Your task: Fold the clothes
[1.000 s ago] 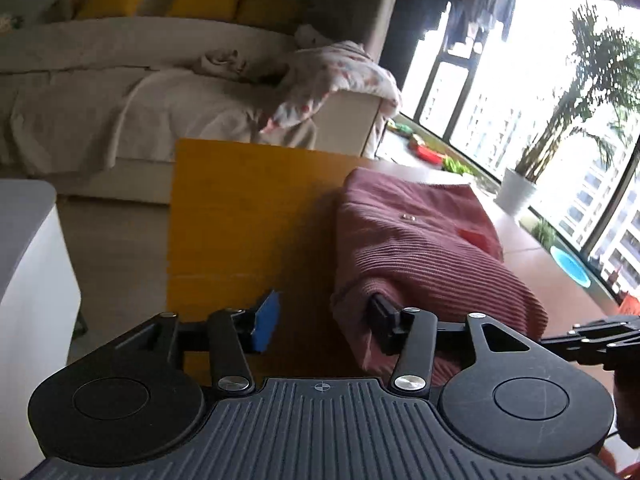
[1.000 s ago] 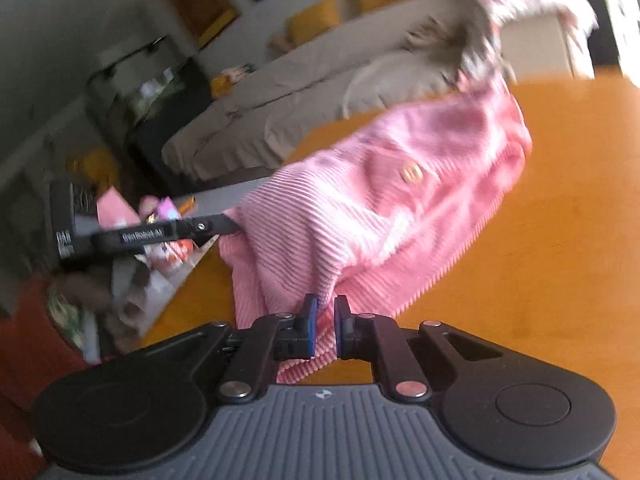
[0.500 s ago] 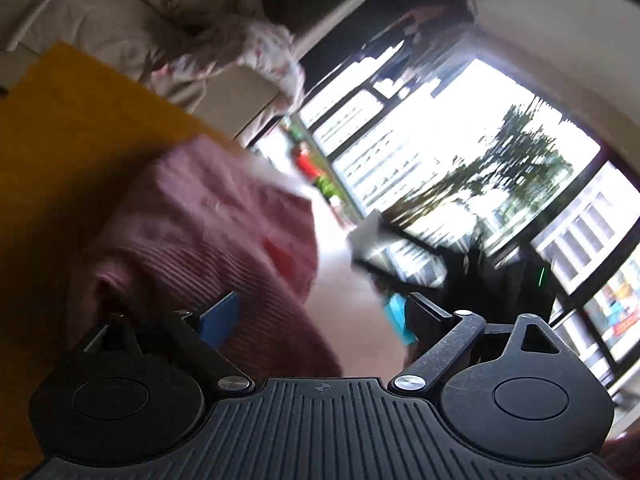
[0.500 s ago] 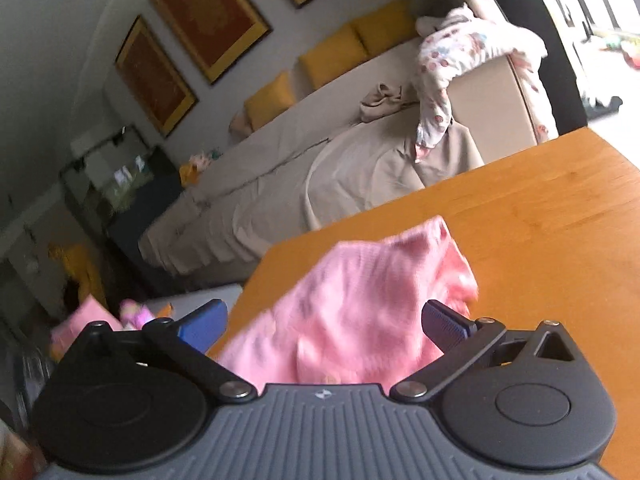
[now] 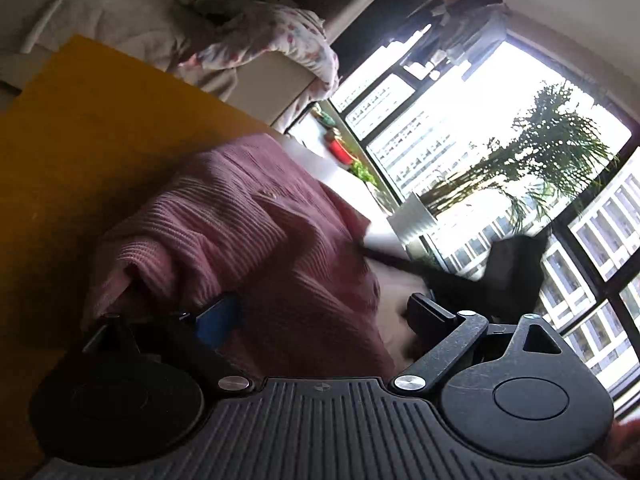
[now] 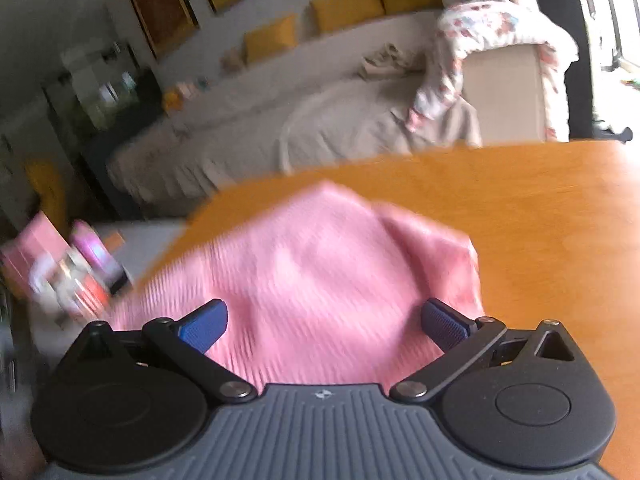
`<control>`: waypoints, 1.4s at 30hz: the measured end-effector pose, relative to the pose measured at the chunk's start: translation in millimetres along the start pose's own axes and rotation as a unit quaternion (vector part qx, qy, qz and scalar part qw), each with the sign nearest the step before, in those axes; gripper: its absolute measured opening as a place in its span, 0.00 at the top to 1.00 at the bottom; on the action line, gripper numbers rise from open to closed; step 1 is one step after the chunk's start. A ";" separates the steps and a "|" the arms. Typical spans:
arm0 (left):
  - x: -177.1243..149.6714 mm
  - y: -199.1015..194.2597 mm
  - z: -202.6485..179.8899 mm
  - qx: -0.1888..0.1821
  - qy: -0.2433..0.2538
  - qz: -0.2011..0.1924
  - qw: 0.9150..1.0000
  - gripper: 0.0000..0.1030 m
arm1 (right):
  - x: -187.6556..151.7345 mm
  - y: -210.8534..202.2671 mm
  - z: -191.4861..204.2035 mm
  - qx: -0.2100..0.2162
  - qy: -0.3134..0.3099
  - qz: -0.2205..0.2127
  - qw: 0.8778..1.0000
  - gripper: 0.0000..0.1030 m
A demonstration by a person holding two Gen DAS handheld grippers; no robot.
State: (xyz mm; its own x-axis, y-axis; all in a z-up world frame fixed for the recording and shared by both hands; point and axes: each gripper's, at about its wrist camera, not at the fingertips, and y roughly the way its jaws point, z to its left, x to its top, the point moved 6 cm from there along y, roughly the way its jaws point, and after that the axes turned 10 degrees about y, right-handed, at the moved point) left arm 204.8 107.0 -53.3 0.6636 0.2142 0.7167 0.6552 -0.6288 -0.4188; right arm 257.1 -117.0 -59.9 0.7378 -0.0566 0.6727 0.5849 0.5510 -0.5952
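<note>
Orange table (image 6: 540,208) before sofa (image 6: 320,120); pink ribbed garment (image 6: 312,264) lies heaped; left gripper (image 5: 324,316), right gripper (image 6: 324,324) just opened, spread wide, pinching nothing.

One pink sweater (image 6: 316,264) is counted on one table (image 6: 540,216); three yellow cushions (image 6: 348,4); two framed pictures (image 6: 160,4).

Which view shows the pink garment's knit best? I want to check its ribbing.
The left wrist view: the pink garment is sharp there, ribs and a small button visible, though shaded. The right wrist view shows the garment brighter on the wooden table, but motion-blurred.
</note>
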 end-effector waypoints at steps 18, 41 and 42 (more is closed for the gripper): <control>-18.3 -19.1 -4.3 -0.015 -0.040 0.006 0.999 0.03 | 23.1 -30.8 12.4 0.059 0.082 -0.062 0.993 0.00; -37.1 -38.3 -83.4 -0.045 0.190 0.035 0.980 0.00 | -6.8 -80.7 44.9 -0.012 -0.122 -0.098 0.988 0.00; -33.2 -47.5 -78.0 -0.009 0.213 0.025 0.977 0.00 | -18.0 -90.6 54.3 -0.023 -0.159 -0.114 0.980 0.00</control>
State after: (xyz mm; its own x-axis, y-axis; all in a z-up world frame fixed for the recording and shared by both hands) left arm 123.5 71.5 -13.7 0.4815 -0.1448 0.8644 0.6172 -0.6443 -0.4517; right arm 172.6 -120.7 5.8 0.4471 0.0931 0.8896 0.7426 0.5157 -0.4273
